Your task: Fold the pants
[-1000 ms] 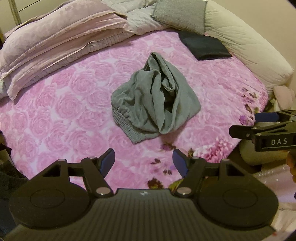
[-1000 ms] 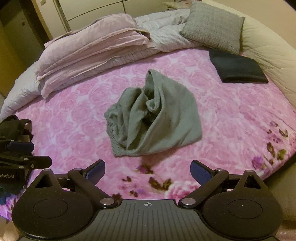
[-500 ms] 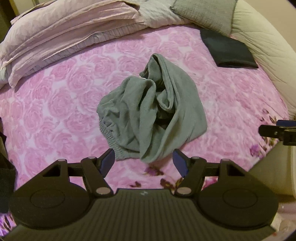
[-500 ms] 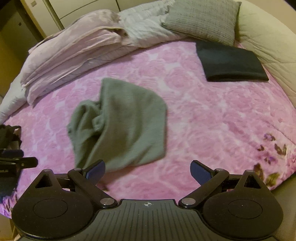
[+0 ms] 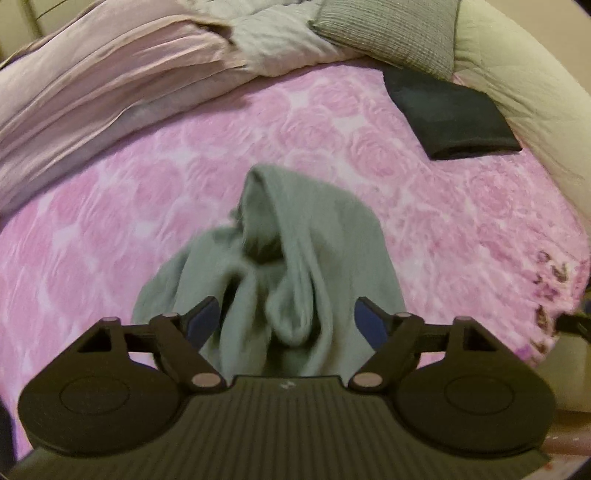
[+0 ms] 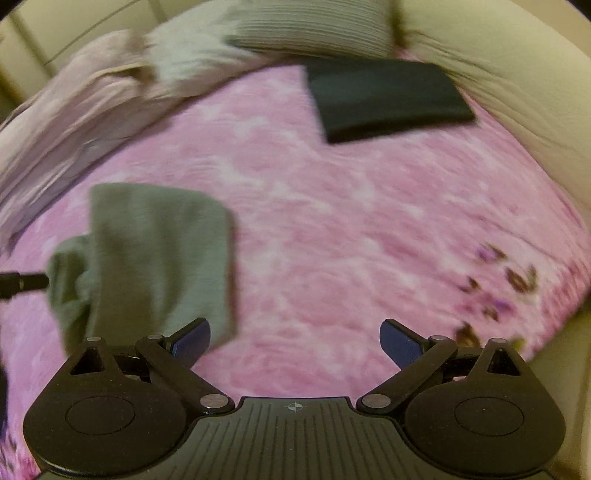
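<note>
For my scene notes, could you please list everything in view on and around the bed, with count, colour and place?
pants: one, grey-green, crumpled mid-bed, lying between the left gripper's fingers but not pinched.
bedspread: one, pink rose print, covering the bed.
folded cloth: one, black, far right of the bed.
cushion: one, grey, at the head.
bedding pile: one, pale pink and grey, far left.
padded surround: one, cream, along the right edge.
left gripper: one, black with blue pads, jaws just opened wider, over the pants.
right gripper: one, black with blue pads, open over bare bedspread, right of the pants.
</note>
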Demonstrator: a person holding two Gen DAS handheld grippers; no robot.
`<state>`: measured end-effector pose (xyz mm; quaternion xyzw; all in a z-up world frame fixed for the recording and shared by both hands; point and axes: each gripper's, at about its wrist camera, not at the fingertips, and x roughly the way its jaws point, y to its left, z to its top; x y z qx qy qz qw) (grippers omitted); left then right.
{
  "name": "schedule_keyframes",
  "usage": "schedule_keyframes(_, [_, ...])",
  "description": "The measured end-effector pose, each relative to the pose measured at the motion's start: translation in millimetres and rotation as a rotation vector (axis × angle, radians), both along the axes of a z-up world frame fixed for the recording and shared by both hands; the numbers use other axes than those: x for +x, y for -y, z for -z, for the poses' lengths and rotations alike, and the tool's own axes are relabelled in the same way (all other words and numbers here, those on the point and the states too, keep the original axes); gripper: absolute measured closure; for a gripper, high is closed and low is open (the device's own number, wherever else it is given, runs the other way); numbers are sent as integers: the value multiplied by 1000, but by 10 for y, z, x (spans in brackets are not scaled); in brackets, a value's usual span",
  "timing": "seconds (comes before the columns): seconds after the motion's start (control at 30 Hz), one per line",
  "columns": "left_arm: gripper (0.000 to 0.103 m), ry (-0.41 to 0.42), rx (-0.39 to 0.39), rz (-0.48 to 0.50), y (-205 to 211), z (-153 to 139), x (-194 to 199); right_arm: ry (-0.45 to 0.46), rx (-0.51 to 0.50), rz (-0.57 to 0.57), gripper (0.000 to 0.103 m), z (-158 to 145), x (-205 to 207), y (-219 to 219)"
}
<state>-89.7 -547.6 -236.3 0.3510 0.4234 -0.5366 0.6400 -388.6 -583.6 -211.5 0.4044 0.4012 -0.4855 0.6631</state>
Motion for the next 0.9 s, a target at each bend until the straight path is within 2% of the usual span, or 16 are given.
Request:
schedule_keyframes(0.17, [26,-5,46,21,641,610,21,-47,43,120,7,148,-253,-174])
schedule_keyframes(0.23, [50,-57,75,30,773,823,61,-65,61,164,7,206,-276,-287])
schedule_keyframes(0.27, [86,-102,68,43,793,879,87,-70,73,183,7,236,-267,-345])
schedule_keyframes(0.3, [92,-132,59,59,813,899,111,-72,81,194,7,261,-249,-383])
schedule_keyframes(0.37, [95,-165,17,99,804,800,166,-76,97,213,7,292,-181,-458])
schedule_keyframes(0.47, [97,-292,-85,100,726,342,409,-78,87,205,7,277,1,-463])
schedule_keyframes(0.5, [97,-309,-132,113,707,132,463,-85,74,198,7,255,81,-441])
schedule_keyframes(0.57, [97,-289,-235,176,689,-396,493,-91,43,188,7,170,253,-388])
schedule_keyframes(0.67, [97,-361,-385,246,632,-1173,485,-79,-26,173,7,-28,472,-283])
schedule_keyframes(0.77, [97,-377,-560,311,471,-1933,401,-64,-109,176,7,-300,635,-185])
schedule_keyframes(0.9, [97,-469,-775,300,163,-2799,588,-38,-183,197,7,-583,722,-141])
